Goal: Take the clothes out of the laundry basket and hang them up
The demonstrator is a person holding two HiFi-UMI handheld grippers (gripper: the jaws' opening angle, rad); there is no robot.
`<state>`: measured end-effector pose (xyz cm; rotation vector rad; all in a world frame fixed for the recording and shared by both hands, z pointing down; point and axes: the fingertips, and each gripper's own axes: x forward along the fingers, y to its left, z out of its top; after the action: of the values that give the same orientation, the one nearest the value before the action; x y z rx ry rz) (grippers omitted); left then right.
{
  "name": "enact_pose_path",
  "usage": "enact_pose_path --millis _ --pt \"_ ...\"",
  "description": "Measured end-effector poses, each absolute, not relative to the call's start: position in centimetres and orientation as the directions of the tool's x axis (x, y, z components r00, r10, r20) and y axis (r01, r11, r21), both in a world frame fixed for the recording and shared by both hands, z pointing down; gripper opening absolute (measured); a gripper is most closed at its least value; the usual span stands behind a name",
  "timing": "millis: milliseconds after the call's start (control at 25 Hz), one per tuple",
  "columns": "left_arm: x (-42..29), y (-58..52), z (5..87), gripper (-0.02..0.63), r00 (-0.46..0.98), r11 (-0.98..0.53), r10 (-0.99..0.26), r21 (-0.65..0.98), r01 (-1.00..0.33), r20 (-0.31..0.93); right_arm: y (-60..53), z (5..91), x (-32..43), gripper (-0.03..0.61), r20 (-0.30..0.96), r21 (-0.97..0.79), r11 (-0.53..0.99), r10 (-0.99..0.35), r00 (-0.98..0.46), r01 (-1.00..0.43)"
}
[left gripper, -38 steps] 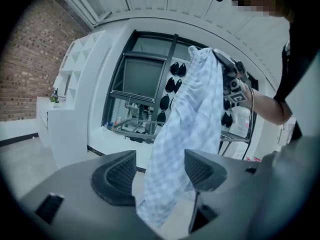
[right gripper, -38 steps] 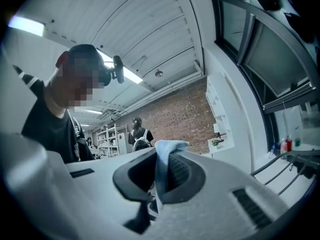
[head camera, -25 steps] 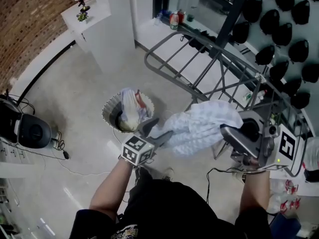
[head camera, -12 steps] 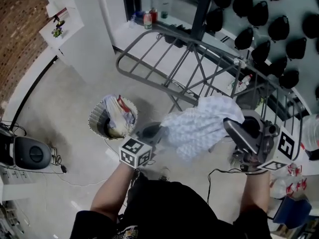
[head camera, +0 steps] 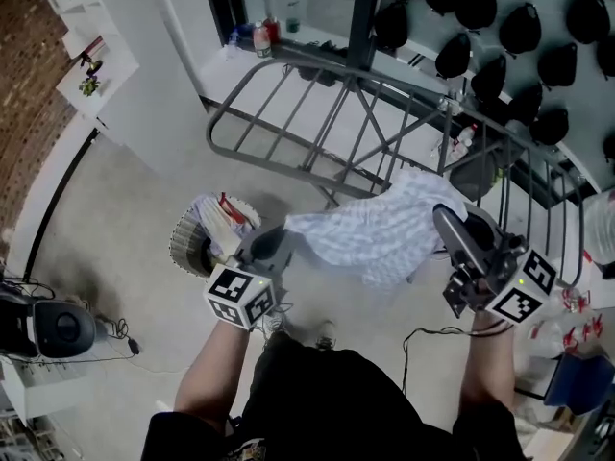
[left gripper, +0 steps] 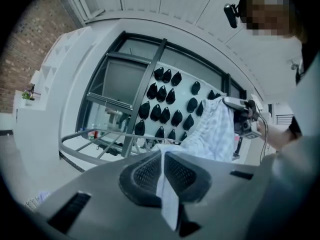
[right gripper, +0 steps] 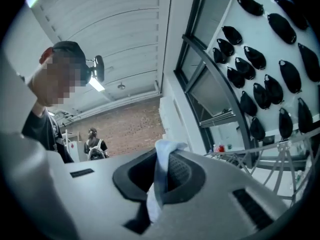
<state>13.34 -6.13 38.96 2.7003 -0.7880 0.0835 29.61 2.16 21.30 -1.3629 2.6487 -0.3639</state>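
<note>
A white, faintly checked cloth [head camera: 384, 230] hangs stretched between my two grippers, above the floor and in front of the grey drying rack [head camera: 288, 152]. My left gripper [head camera: 284, 231] is shut on the cloth's left corner; in the left gripper view a strip of cloth [left gripper: 168, 196] is pinched between the jaws. My right gripper [head camera: 440, 215] is shut on the right end, where a fold of cloth [right gripper: 159, 176] sticks up from the jaws. The round laundry basket [head camera: 180, 253] stands on the floor at the left with more clothes [head camera: 219, 221] in it.
The rack's bars run from the upper left to the right edge. Black oval pieces [head camera: 480, 27] cover the wall behind it. Bottles [head camera: 259, 35] stand on a sill. A black device [head camera: 60, 327] and cables lie on the floor at left. A person [right gripper: 95, 145] stands far off.
The left gripper's jaws, open beside the cloth a second ago, have closed on its corner. The cloth is now spread wider between both grippers and sits closer to the rack.
</note>
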Motion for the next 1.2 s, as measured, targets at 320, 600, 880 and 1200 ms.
enact_pose_path --millis 320,600,880,1200 --pt "9.7 -10.7 32.4 0.011 0.849 -0.812 -0.526 0.274 -0.516 0.041 0.4 22.3 29.8 0.011 0.042 -0.324 0.351 -0.922 -0.384 -0.878" --pt "7.2 -14.8 29.6 0.011 0.852 -0.824 -0.524 0.250 -0.508 0.001 -1.1 22.1 28.0 0.011 0.032 -0.335 0.250 -0.961 -0.276 -0.908" --pt "5.3 -17.7 28.4 0.011 0.861 -0.844 -0.508 0.196 -0.500 0.010 -3.2 21.5 25.8 0.011 0.028 -0.311 0.172 -0.982 -0.189 -0.935" --pt "4.7 -20.8 25.4 0.011 0.863 -0.853 -0.504 0.175 -0.492 -0.030 -5.0 20.2 24.8 0.011 0.000 -0.296 0.132 -0.990 -0.138 -0.946"
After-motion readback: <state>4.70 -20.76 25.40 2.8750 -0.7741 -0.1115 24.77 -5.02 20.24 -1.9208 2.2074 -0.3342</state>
